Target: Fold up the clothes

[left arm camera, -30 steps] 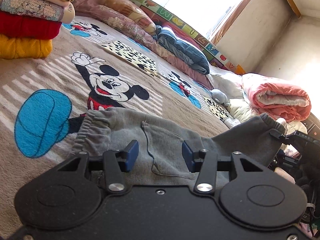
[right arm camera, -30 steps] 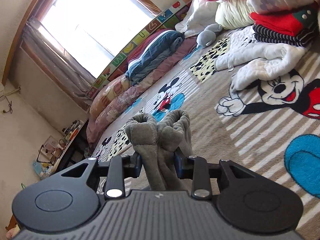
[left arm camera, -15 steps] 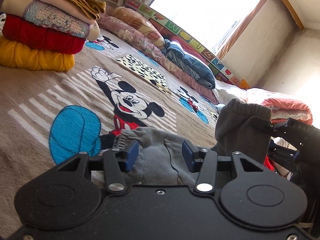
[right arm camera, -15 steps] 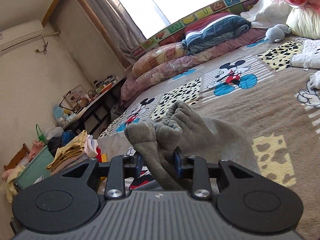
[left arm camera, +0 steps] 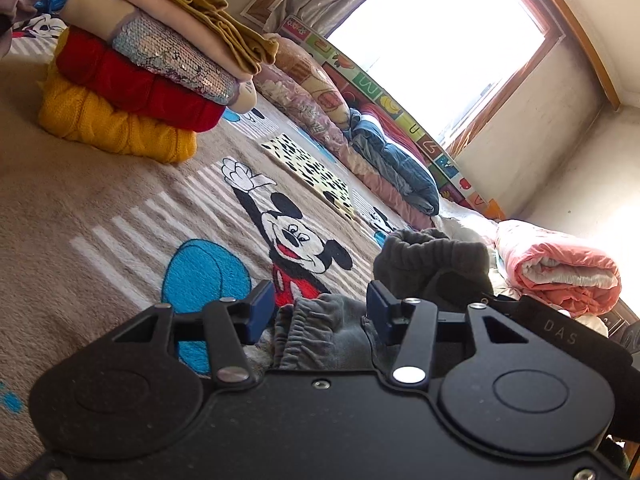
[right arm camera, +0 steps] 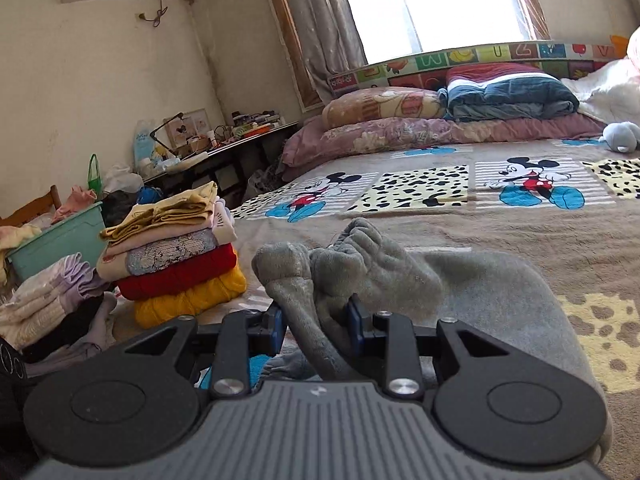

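Grey fleece trousers (right arm camera: 460, 280) lie on the Mickey Mouse blanket (right arm camera: 520, 232), folded over on themselves. My right gripper (right arm camera: 316, 326) is shut on the bunched leg cuffs (right arm camera: 320, 264) and holds them raised. In the left wrist view the same cuffs (left arm camera: 432, 256) hang just past the elastic waistband (left arm camera: 316, 328). My left gripper (left arm camera: 320, 312) hovers low over that waistband. Its jaws are opening, and the blue pads (left arm camera: 262, 310) stand either side of the fabric without pressing it.
A stack of folded clothes (right arm camera: 176, 264), yellow and red at the bottom, stands on the bed to the left. Pillows and quilts (right arm camera: 440, 120) line the window side. A pink rolled quilt (left arm camera: 560, 272) lies right. A green bin (right arm camera: 60, 240) and loose clothes (right arm camera: 52, 300) sit at far left.
My right gripper has swung left with the cuffs, folding the trouser legs over toward the waistband, and its view has levelled. My left gripper has slid left along the trousers to the waistband.
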`<state>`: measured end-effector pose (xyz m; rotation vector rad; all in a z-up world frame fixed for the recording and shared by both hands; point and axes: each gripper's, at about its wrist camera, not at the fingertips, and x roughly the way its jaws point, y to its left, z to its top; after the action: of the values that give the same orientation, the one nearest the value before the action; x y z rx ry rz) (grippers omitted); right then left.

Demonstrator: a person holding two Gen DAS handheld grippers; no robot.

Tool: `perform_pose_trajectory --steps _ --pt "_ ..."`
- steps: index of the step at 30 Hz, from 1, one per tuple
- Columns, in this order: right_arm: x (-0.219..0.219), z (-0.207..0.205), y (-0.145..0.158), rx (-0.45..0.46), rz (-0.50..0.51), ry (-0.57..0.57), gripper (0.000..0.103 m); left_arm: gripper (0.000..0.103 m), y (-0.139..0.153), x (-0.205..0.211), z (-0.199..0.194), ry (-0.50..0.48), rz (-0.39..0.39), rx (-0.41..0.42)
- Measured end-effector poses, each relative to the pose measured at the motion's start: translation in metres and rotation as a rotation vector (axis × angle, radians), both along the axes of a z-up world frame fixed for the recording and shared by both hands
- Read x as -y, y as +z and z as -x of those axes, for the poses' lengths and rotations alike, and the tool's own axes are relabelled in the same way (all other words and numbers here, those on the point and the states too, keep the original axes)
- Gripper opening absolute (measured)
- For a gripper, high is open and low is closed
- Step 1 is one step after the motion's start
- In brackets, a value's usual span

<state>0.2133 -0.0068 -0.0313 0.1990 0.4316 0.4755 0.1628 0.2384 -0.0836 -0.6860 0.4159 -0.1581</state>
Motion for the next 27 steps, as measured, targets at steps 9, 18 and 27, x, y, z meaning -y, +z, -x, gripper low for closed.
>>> perform_pose_trajectory --steps 9,18,27 --pt "-0.069 0.019 -0.048 0.058 0.421 0.155 0.051 0.052 -0.003 -0.014 0.001 -0.007 0.051 -0.006" --pt "-0.053 0.083 -0.035 0.221 0.456 0.238 0.066 0.053 0.004 0.001 -0.001 -0.035 -0.004 0.016" --pt "0.026 0.115 -0.021 0.325 0.54 0.079 0.068 0.053 0.022 0.034 0.002 -0.111 -0.123 0.104"
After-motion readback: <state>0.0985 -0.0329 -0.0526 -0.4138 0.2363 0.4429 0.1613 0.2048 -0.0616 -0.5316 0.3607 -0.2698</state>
